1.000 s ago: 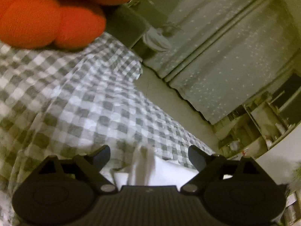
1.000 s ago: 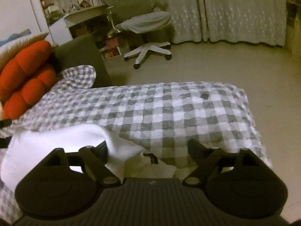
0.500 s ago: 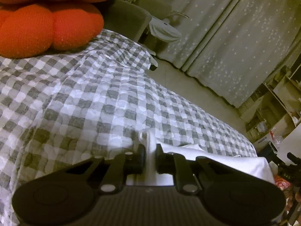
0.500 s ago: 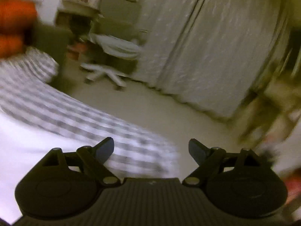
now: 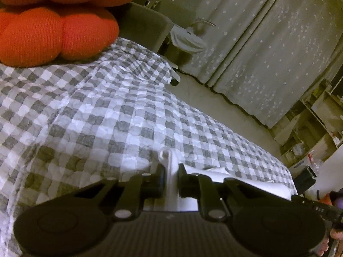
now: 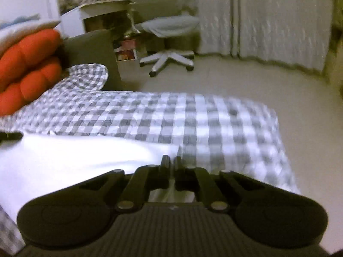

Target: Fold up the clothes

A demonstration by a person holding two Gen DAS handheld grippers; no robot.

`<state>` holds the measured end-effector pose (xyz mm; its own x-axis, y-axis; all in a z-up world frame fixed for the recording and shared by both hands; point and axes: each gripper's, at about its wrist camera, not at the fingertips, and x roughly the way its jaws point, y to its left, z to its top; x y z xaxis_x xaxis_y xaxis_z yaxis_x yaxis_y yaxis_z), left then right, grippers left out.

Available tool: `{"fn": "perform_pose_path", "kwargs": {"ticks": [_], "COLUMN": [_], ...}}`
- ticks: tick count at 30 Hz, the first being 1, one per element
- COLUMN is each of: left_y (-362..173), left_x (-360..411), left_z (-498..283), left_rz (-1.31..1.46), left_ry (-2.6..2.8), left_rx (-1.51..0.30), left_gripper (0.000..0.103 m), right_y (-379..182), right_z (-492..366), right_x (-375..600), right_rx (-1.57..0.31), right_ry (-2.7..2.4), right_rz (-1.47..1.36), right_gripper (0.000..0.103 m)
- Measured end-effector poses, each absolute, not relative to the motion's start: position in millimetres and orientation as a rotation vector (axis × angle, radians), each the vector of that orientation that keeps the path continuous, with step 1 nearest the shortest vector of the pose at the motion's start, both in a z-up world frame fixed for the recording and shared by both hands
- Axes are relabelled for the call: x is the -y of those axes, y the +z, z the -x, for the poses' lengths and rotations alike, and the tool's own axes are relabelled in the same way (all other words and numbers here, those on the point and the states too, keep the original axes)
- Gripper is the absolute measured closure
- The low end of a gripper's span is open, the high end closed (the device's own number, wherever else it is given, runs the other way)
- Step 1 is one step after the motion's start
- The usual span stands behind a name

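Grey-and-white checked bedding point(image 5: 120, 115) covers the bed and serves as the work surface; an orange knotted cushion point(image 5: 53, 27) sits at its head end, and pale star-dotted curtains point(image 5: 278, 53) hang beyond the bare floor, past the bed's far edge. Near the curtains stands a swivel chair point(image 6: 169, 42) with a cloth draped over its seat. Lying on the bedding, on the side away from the cushion, is the white garment point(image 6: 70, 160); it looks smooth, bright and plain, stretched in a flat band between the two tools; no collar or sleeve can be made out. The left gripper point(image 5: 171, 176) has its jaws pinched narrow on a raised fold of the garment, which pokes up between the fingertips as a small rounded tuft. The right gripper point(image 6: 171, 165) is likewise clamped narrow on the garment's edge; half a second ago its jaws stood wide with nothing between them, and a second ago the left one's jaws were also spread apart.
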<state>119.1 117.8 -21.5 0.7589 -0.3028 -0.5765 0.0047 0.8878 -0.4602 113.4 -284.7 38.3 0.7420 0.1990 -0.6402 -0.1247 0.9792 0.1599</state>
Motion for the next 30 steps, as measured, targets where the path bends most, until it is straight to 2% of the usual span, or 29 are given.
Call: {"fn": "perform_pose_path", "kwargs": {"ticks": [4,20,30], "left_y": [-22.9,-12.8,-18.5], "left_x": [-117.1,-103.9,-106.0], "left_z": [-119.5,-109.1,-116.5], "left_rz": [0.448,0.385,0.396], "left_ry": [-0.165,-0.160,-0.166], "left_rx": [-0.686,-0.550,-0.562], "left_gripper": [0.093,0.094,0.093], "right_y": [40.6,33.9,40.8], "right_z": [-113.9,-94.1,-75.4], "right_x": [287.5,257.1,246.4], "right_rx": [-0.699,-0.639,-0.551], "right_ry": [0.140,-0.009,-0.059], "right_rz": [-0.163,0.029,0.076], "right_gripper": [0.100,0.100,0.100]}}
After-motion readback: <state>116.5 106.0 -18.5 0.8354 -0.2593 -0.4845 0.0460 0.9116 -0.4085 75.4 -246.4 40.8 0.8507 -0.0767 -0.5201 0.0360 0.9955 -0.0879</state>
